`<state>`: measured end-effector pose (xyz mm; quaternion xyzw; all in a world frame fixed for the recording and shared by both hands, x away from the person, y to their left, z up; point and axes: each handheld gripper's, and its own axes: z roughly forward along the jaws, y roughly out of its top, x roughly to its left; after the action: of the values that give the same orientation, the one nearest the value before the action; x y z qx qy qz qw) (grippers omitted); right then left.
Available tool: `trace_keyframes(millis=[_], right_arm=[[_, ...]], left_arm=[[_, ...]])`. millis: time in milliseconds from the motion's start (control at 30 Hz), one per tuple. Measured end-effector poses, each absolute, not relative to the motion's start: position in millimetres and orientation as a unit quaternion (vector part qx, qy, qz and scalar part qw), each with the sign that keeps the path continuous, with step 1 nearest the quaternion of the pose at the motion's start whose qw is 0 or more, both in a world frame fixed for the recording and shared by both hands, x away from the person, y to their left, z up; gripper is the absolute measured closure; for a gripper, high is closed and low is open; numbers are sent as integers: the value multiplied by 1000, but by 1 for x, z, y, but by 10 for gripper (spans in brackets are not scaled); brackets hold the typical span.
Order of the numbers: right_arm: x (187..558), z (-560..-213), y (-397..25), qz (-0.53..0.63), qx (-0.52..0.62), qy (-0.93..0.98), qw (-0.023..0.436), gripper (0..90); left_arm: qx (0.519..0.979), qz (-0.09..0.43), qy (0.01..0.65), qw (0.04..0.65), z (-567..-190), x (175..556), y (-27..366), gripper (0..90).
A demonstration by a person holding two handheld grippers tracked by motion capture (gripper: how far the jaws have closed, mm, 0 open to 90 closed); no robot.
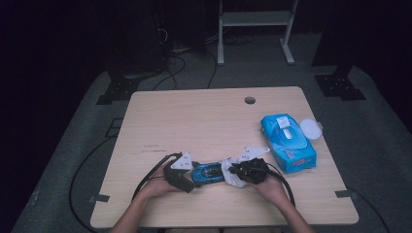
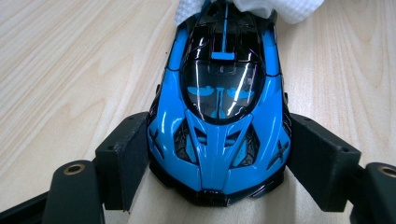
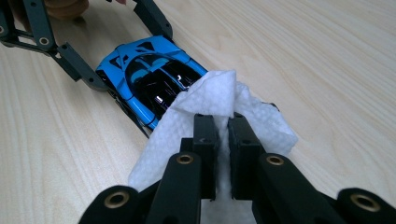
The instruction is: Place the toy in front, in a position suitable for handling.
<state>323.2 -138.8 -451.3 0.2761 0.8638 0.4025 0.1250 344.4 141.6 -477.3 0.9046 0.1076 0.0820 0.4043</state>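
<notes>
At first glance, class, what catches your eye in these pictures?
A glossy blue toy car near the table's front edge, gripped at its nose by the left gripper. The right gripper presses a white wipe on its rear. A blue wipes pack lies to the right.

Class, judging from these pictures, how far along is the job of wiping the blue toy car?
Done: the left gripper clamps the blue toy car at its nose, and the right gripper has pinched a white wipe, likely from the blue wipe pack. In hand: the wipe rests on the car's rear. Left: probably the windscreen and nose, which the wipe has not reached.
</notes>
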Motion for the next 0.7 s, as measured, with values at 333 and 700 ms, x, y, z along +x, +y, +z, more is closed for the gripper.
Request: trace_keyframes(millis=[333, 700], right_arm=[[323, -454, -125, 419, 265, 861, 111, 831], [323, -455, -141, 414, 283, 858, 113, 832]], left_arm=[[904, 82, 108, 405, -478, 344, 142, 253], [905, 81, 117, 402, -478, 344, 143, 235]])
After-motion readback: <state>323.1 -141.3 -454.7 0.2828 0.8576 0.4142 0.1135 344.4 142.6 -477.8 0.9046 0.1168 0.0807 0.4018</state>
